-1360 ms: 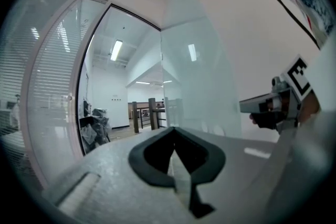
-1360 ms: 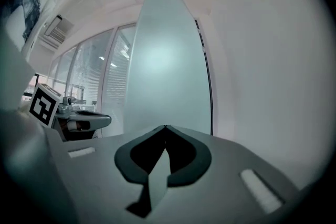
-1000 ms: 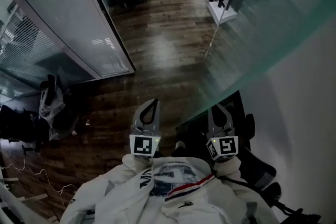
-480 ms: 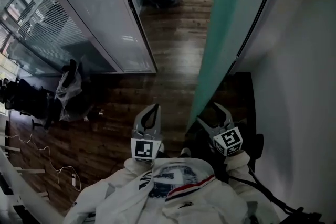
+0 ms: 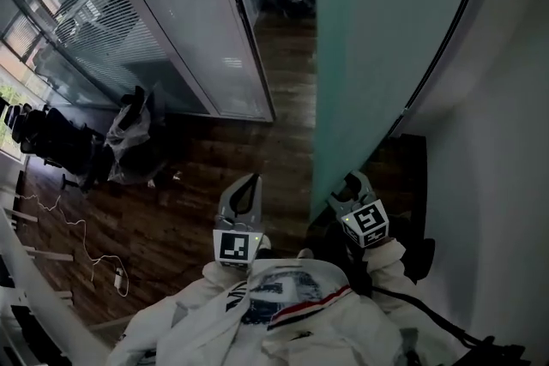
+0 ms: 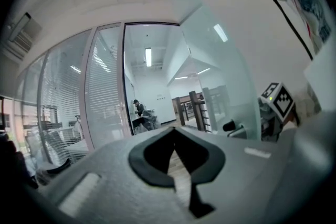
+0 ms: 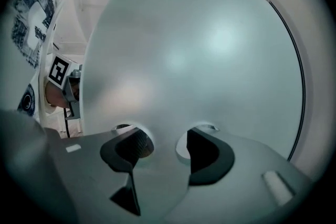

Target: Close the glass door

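The frosted, greenish glass door point(image 5: 377, 39) stands on edge through the middle of the head view, its lower corner just ahead of my hands. My right gripper point(image 5: 350, 181) is at that lower edge, on the wall side. The door's pane point(image 7: 199, 50) fills the right gripper view, and the right gripper point(image 7: 165, 139) has its jaws apart; they have just been closing a little, with the pane seemingly reaching between them. My left gripper point(image 5: 243, 177) hovers over the wooden floor to the door's left, shut and empty point(image 6: 175, 131). The door point(image 6: 226, 76) and a dark handle point(image 6: 231, 126) show at its right.
A glass partition with blinds point(image 5: 163, 21) runs along the left. Black bags point(image 5: 129, 137) and office chairs point(image 5: 43, 137) stand by it, and a cable point(image 5: 69, 244) lies on the dark wooden floor point(image 5: 206, 176). A white wall point(image 5: 506, 141) closes the right. A person point(image 6: 137, 108) is far off.
The door has swung from the upper right to the middle of the head view. My right gripper opened its jaws and moved down to the door's lower edge. The left gripper barely shifted.
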